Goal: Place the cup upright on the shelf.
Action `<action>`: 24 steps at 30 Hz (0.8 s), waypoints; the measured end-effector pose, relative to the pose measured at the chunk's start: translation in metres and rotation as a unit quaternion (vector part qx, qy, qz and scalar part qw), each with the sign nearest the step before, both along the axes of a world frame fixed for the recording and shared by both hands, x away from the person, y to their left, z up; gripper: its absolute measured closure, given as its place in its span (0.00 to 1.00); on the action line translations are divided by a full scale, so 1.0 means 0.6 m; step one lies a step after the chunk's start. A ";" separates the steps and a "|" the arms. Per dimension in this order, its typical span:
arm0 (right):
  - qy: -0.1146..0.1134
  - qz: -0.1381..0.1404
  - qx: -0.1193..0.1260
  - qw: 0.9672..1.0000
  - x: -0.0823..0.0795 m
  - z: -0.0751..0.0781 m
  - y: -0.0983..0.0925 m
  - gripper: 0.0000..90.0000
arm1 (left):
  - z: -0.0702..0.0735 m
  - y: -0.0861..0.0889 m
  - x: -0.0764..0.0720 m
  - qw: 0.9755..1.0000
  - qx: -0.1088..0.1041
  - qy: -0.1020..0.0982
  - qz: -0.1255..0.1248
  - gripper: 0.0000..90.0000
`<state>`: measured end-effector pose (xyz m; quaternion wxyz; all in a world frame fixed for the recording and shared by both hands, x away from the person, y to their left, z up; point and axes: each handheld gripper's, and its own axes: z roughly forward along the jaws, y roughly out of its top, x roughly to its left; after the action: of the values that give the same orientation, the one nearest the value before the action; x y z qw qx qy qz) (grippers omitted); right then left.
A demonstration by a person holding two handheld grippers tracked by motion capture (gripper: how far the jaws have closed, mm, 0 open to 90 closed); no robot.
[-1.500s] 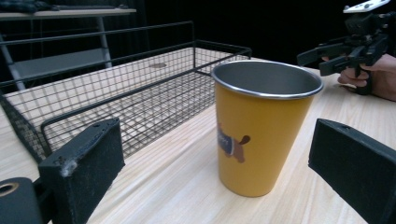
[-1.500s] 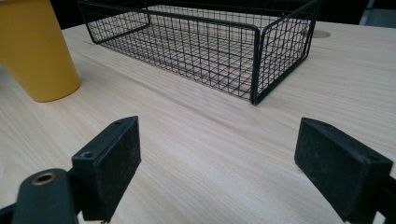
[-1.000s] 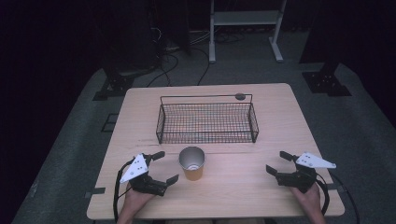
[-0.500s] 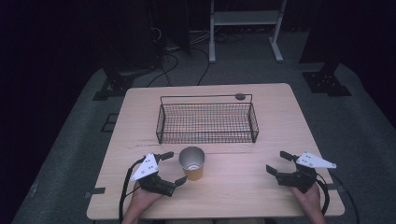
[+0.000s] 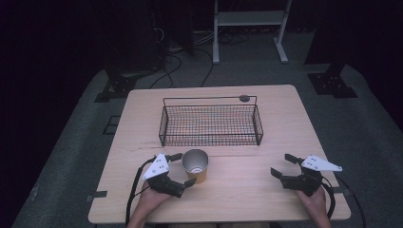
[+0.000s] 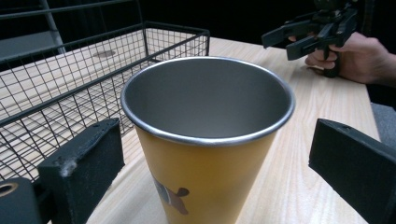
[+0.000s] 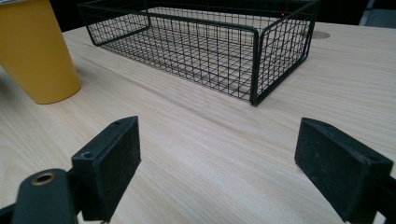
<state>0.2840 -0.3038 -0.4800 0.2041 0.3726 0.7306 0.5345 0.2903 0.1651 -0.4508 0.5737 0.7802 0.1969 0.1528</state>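
A yellow cup [image 5: 196, 166] with a steel inside stands upright on the table's near side, in front of the black wire basket [image 5: 211, 122]. My left gripper [image 5: 184, 169] is open, its jaws on either side of the cup [image 6: 208, 140] with a gap to each wall. My right gripper [image 5: 282, 165] rests open near the table's right front, nothing between its jaws. In the right gripper view the cup [image 7: 37, 51] stands at the far left and the basket [image 7: 205, 42] straight ahead. The right gripper [image 6: 299, 35], held by a hand, appears far off in the left gripper view.
The light wooden table [image 5: 294, 128] has a small round grommet [image 5: 244, 98] behind the basket. A white rack [image 5: 249, 19] and cables stand on the dark floor beyond the far edge. The table's front edge runs just below both hands.
My left gripper has moved right toward the cup until its open jaws straddle it. The right gripper and the cup have stayed put.
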 end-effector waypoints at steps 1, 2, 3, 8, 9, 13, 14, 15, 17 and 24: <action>0.000 0.000 0.000 1.000 0.000 0.000 0.000 0.15 | -0.001 -0.002 0.003 1.000 -0.001 0.002 -0.001 0.02; -0.001 0.000 0.000 1.000 0.000 0.000 0.000 0.15 | -0.002 -0.003 0.004 1.000 0.000 0.003 0.000 0.02; -0.001 0.001 0.000 1.000 0.000 0.000 0.000 0.15 | -0.003 -0.006 0.006 1.000 0.002 0.003 0.001 0.02; 0.000 0.001 0.000 1.000 0.000 0.000 0.000 0.15 | -0.005 -0.013 0.012 1.000 0.003 0.008 0.002 0.02; -0.001 0.001 0.000 1.000 0.000 0.000 0.000 0.15 | -0.005 -0.017 0.015 1.000 0.003 0.010 0.001 0.02; -0.001 0.001 0.000 1.000 0.000 0.000 0.000 0.15 | -0.002 -0.035 0.027 0.999 0.026 0.025 -0.009 0.02; -0.001 0.001 0.000 1.000 0.000 0.000 0.000 0.15 | -0.002 -0.035 0.027 0.999 0.026 0.025 -0.009 0.02; -0.001 0.001 0.000 1.000 0.000 0.000 0.000 0.15 | -0.002 -0.041 0.032 0.999 0.027 0.028 -0.011 0.02; -0.001 0.001 0.000 1.000 0.000 0.000 0.000 0.15 | -0.002 -0.042 0.033 0.999 0.025 0.028 -0.011 0.02; -0.001 0.002 0.001 1.000 0.000 0.000 0.000 0.15 | -0.002 -0.045 0.035 0.999 0.021 0.028 -0.016 0.09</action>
<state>0.2838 -0.3036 -0.4799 0.2032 0.3706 0.7308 0.5360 0.3114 0.1380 -0.4517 0.5540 0.7991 0.1969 0.1254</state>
